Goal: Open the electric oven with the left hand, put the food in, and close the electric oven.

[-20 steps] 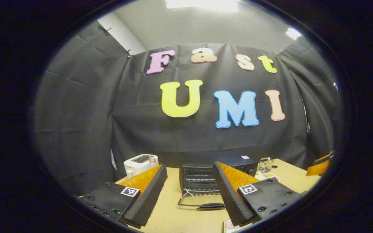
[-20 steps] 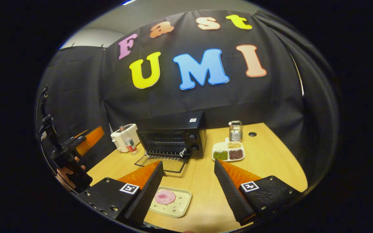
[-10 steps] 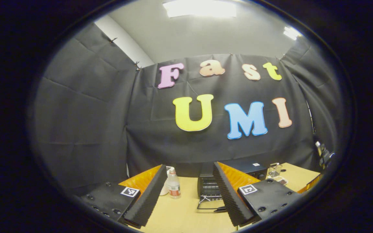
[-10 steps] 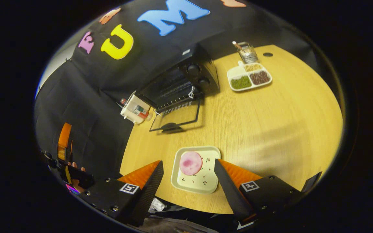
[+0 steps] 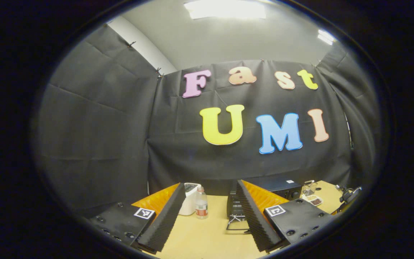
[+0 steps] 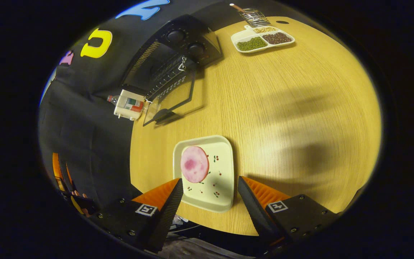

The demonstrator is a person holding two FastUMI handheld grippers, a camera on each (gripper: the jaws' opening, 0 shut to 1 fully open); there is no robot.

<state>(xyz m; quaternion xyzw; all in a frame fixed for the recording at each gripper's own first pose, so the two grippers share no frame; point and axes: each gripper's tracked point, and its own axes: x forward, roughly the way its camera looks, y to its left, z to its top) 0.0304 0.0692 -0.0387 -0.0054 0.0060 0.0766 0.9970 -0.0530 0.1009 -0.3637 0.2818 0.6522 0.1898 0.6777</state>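
The black electric oven (image 6: 173,46) stands at the back of the wooden table, its glass door (image 6: 173,99) folded down flat and open. A pink round slice of food (image 6: 194,164) lies on a cream square plate (image 6: 225,151) near the table's front edge. My right gripper (image 6: 210,183) hangs open above the plate's near half, one finger on either side, touching nothing. My left gripper (image 5: 210,184) is open and empty, held well back from the oven (image 5: 280,185) and its lowered door (image 5: 236,226). A hand holds the left gripper (image 6: 72,196) off the table's left edge.
A white toaster (image 6: 125,105) with a small bottle (image 5: 201,205) beside it stands left of the oven. A divided tray of beans (image 6: 262,37) and a wire holder (image 6: 253,15) sit at the back right. Bare table (image 6: 293,108) stretches right of the plate.
My right gripper has tipped downward and come over the plate, which now lies between its fingers. My left gripper has drawn back from the open oven and swung left.
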